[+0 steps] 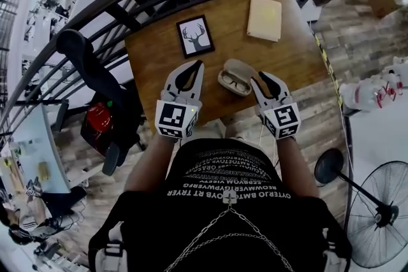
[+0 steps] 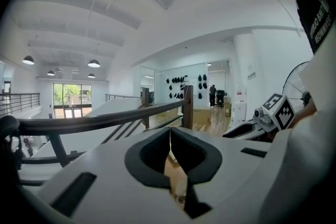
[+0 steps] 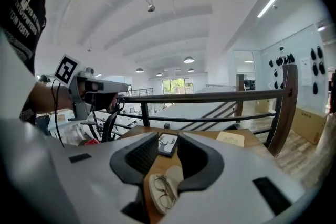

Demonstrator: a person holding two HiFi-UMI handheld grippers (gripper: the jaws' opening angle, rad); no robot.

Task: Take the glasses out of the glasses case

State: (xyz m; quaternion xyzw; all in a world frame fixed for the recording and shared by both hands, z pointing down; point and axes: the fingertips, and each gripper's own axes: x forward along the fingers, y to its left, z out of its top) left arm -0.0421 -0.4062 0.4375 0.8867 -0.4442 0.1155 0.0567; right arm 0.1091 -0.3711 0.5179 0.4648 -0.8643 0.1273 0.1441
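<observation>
Head view: the glasses case (image 1: pixel 234 78) lies open on the wooden bench (image 1: pixel 290 57) near its front edge, lid folded back, with the glasses (image 1: pixel 231 82) still inside. It sits between the left gripper (image 1: pixel 197 65) and the right gripper (image 1: pixel 262 78), which flank it closely. This looks like a set-up for one tool to steady the case while the other lifts the frame out. A framed deer picture (image 1: pixel 195 35) and a beige notebook (image 1: pixel 264 18) lie further back, well apart from the case and out of the working space. Left gripper view: its fingers are together at the tips, with only a thin slit and a patch of bench wood showing behind them. Nothing is held, so this tool is probably meant to press or brace rather than pick. Right gripper view: the fingers stand wide apart and empty. Through the gap the open case (image 3: pixel 169 178) and the glasses (image 3: pixel 164 194) show low and close, with the deer picture (image 3: pixel 168 145) beyond. The spread suits closing on the frame or the case edge, and no contact with either is visible.
</observation>
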